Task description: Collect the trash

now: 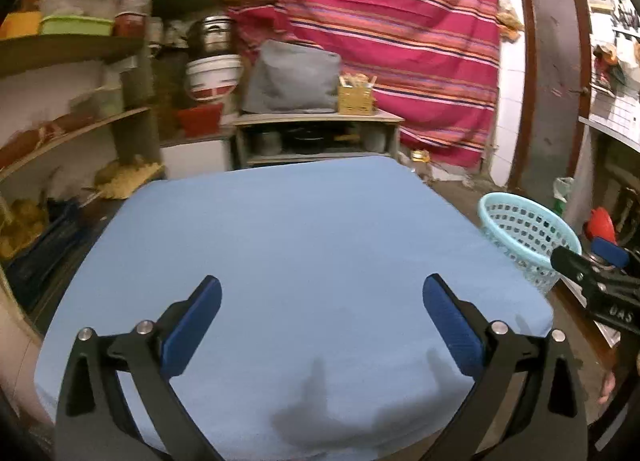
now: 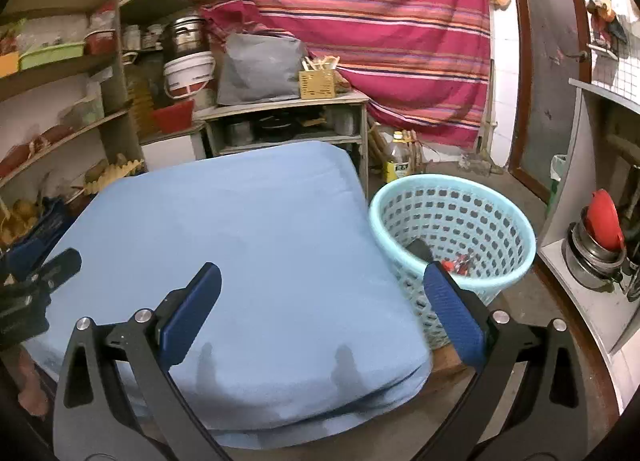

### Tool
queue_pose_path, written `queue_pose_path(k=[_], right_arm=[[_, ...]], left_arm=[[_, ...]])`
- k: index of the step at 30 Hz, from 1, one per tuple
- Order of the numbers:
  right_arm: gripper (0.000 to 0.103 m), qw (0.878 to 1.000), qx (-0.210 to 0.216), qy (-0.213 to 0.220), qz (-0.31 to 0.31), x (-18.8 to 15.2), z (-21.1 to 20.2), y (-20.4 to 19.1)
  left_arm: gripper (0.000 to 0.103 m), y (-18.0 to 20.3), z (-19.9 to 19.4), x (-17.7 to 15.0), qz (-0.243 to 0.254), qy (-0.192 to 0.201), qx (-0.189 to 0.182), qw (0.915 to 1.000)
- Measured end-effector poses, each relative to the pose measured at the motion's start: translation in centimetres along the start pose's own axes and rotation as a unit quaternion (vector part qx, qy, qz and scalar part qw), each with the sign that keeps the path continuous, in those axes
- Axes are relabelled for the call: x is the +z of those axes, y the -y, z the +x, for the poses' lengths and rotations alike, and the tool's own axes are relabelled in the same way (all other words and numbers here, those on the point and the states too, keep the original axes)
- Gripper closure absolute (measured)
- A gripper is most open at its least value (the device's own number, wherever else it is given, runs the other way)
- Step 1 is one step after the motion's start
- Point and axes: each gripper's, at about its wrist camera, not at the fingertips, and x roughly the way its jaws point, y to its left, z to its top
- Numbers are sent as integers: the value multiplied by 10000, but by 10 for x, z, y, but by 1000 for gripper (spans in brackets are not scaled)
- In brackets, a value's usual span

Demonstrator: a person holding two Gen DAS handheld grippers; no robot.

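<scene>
While both grippers hang empty over a bare cloth, the lines below take the scene from largest thing to smallest.

Step in hand: judging by the bare blue table (image 1: 296,229) and the scraps already in the basket (image 2: 452,221), the collecting looks close to done, or between pieces.
Table: it lies straight ahead of and beneath both grippers; no trash shows on its blue cover.
Basket: pale blue, on the floor just beside the table's right edge, ahead and to the right of the right gripper (image 2: 322,279).
Trash: red-and-white scraps (image 2: 460,263) and a dark piece lie in the basket's bottom.
Left gripper (image 1: 322,289): jaws spread wide, nothing between them, pointing forward and slightly down over the table.
Right gripper: jaws equally wide and empty, aimed likewise, its right finger in front of the basket's near wall.
Next move: probably a look round for leftover trash; if any turns up, an open approach and a firm pinch.
</scene>
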Motion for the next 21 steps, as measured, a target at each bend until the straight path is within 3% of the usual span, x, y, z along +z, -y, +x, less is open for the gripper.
queue_pose_path(k=[5, 8, 13, 21], right_arm=[[4, 9997, 27, 126, -207, -15, -8, -28], [4, 9990, 262, 248, -278, -17, -12, -43], [4, 9979, 377, 381, -352, -16, -15, -63], [4, 9969, 352, 568, -406, -19, -18, -74]], left_arm=[[4, -26, -18, -23, -164, 112, 348, 9992], [4, -39, -25, -33, -295, 223, 553, 9978], [4, -57, -27, -40, -598, 186, 450, 9970], [4, -61, -27, -44, -519, 313, 649, 9961]])
